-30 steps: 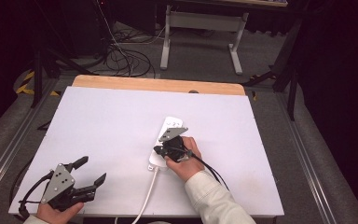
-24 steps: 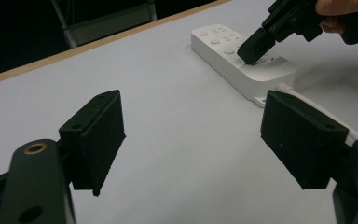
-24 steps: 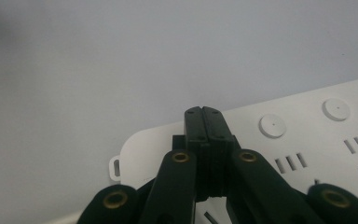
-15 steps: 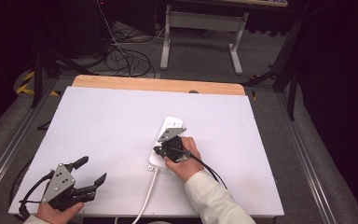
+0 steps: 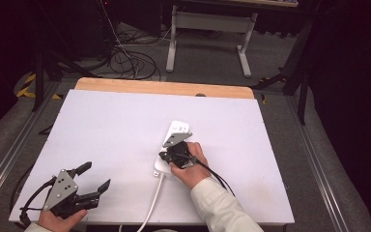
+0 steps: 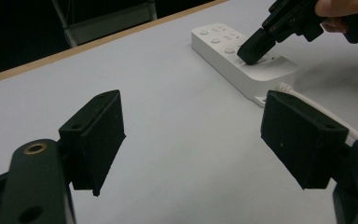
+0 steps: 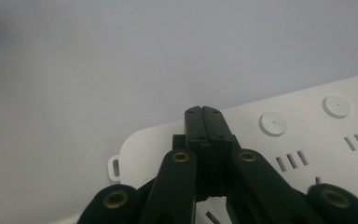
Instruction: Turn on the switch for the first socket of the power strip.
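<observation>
Left gripper [image 5: 91, 180] low at near desk [image 5: 101, 125] corner, jaws spread on nothing; farther in, right gripper [image 7: 203, 112], jaws pressed together, tip down on white power strip [image 5: 173, 145] lying mid-desk, cord [image 5: 150, 205] trailing toward near edge.

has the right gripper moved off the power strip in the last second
No. The right gripper, jaws shut, sits over the same spot on the white power strip, whose place on the table matches the earlier high views.
</observation>
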A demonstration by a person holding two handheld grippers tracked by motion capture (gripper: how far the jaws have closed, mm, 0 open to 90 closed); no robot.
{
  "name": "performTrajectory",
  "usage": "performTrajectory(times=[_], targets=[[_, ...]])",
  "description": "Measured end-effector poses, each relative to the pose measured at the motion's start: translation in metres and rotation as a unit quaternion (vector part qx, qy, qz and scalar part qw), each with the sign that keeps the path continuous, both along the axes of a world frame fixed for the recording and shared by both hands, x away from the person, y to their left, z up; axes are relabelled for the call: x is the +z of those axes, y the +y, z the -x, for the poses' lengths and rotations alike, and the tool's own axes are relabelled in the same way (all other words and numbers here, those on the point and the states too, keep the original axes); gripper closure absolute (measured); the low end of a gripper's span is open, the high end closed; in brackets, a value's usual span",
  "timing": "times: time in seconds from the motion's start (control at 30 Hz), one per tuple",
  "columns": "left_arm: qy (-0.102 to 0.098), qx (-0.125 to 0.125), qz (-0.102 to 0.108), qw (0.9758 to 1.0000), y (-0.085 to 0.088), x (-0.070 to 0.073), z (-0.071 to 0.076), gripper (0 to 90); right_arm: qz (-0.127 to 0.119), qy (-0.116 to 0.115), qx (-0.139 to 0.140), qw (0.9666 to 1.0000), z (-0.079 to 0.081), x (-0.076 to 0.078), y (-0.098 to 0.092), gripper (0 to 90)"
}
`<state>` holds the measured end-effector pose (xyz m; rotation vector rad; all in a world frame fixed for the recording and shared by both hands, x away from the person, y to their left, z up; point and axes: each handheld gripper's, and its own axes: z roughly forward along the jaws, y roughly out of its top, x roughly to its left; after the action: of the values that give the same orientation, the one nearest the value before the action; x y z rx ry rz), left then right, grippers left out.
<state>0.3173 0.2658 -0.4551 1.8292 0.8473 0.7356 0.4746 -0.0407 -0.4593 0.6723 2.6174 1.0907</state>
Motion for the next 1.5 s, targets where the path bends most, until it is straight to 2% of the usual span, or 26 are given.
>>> performTrajectory(times=[0.17,0.33,0.8,0.87,0.93,1.03,1.23,1.5], targets=[[-0.001,0.0,0.001,1.0,0.0,0.0,0.0,22.2,0.0,0.003,-0.001,1.0,-0.001,0.0,0.0,90.0],[0.0,0.001,0.0,1.0,0.0,0.0,0.0,22.2,0.004,-0.004,-0.004,1.0,0.001,0.0,0.0,90.0],[-0.002,0.0,0.001,1.0,0.0,0.0,0.0,22.2,-0.001,0.007,-0.007,1.0,-0.001,0.0,0.0,90.0],[-0.002,0.0,0.001,1.0,0.0,0.0,0.0,22.2,-0.001,0.003,-0.008,1.0,0.0,0.0,0.001,90.0],[-0.002,-0.001,0.0,1.0,0.0,0.0,0.0,22.2,-0.007,-0.003,-0.007,0.9999,0.002,0.0,0.003,90.0],[-0.001,0.001,0.003,1.0,0.001,0.0,-0.001,22.2,-0.033,-0.016,-0.005,0.9993,0.005,0.003,0.003,90.0],[-0.002,0.0,0.002,1.0,0.002,0.001,0.0,22.2,-0.039,-0.028,-0.004,0.9988,0.008,0.013,0.002,90.0],[-0.003,0.002,0.003,1.0,0.001,0.001,-0.001,22.2,-0.066,-0.042,0.001,0.9969,0.015,0.031,-0.005,90.0]])
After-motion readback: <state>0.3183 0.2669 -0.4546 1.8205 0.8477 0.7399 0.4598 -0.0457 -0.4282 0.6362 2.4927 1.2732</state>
